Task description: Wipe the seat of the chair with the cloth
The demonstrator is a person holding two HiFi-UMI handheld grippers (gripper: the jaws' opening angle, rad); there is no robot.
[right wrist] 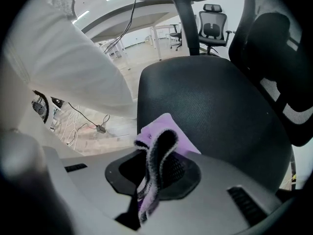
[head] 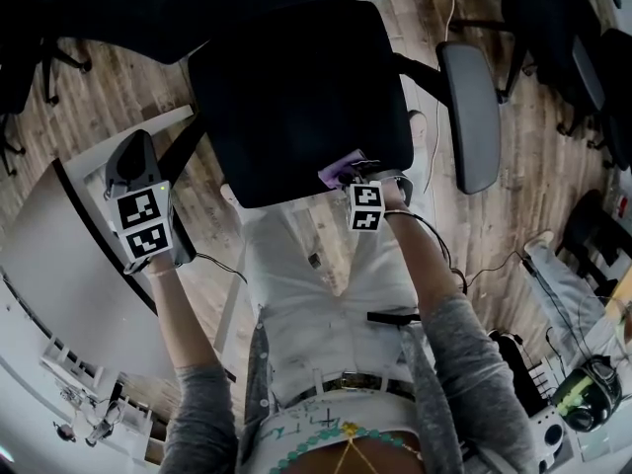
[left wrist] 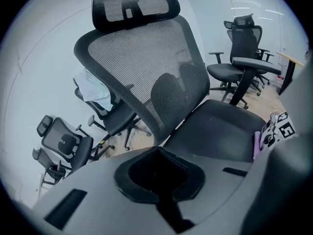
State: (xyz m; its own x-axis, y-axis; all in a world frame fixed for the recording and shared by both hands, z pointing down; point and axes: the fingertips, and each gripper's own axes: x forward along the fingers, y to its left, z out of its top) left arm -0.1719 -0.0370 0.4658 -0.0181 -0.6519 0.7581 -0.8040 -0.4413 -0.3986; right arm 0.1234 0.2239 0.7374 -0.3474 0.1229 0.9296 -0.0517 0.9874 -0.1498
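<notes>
Two jaws of the right gripper [right wrist: 155, 156] are seen pinched on the purple cloth [right wrist: 165, 131], carried at the front edge of the black chair seat [right wrist: 215, 102] — the left gripper [left wrist: 159, 174] is held closed with nothing between its jaws, well off the seat's left side.

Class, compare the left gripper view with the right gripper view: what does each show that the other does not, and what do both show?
Only the left gripper view: the chair's headrest, the right gripper seen from outside, and the left gripper shut on nothing. Only the right gripper view: the person's white trousers, a cable on the floor, and the right gripper's jaws closed on the cloth. Both: the seat and the purple cloth near its front edge.
</notes>
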